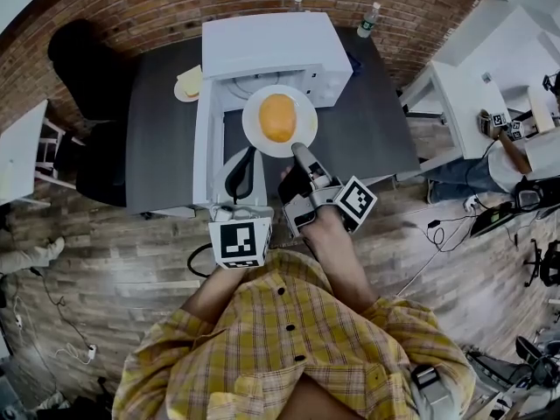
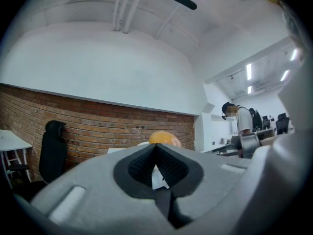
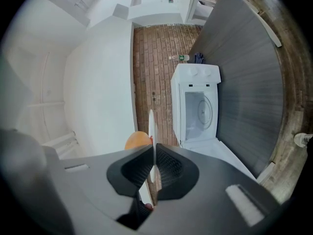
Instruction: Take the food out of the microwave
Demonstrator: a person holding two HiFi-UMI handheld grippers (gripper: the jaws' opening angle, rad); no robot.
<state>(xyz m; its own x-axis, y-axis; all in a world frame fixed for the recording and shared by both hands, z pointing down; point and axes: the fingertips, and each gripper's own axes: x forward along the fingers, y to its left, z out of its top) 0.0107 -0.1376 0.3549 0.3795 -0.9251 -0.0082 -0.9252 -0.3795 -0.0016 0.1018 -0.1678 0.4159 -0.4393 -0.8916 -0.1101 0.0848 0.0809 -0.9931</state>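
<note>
**A:** Right tool (image 1: 299, 150) is clamped on the plate (image 1: 302, 134) by its near rim, and the plate is held just in front of the open microwave (image 1: 271, 46)!

**B:** And the food (image 1: 278, 117)?

**A:** Round, orange, sitting mid-plate, outside the microwave.

**B:** Left tool (image 2: 156, 148)?

**A:** Jaws together, nothing between them, back from the microwave's front.

Head view peers steeply down over the microwave (image 1: 271, 46); both gripper views look level along their jaws, sharing the nearby food (image 2: 164, 137) on its plate (image 3: 151, 126).
</note>
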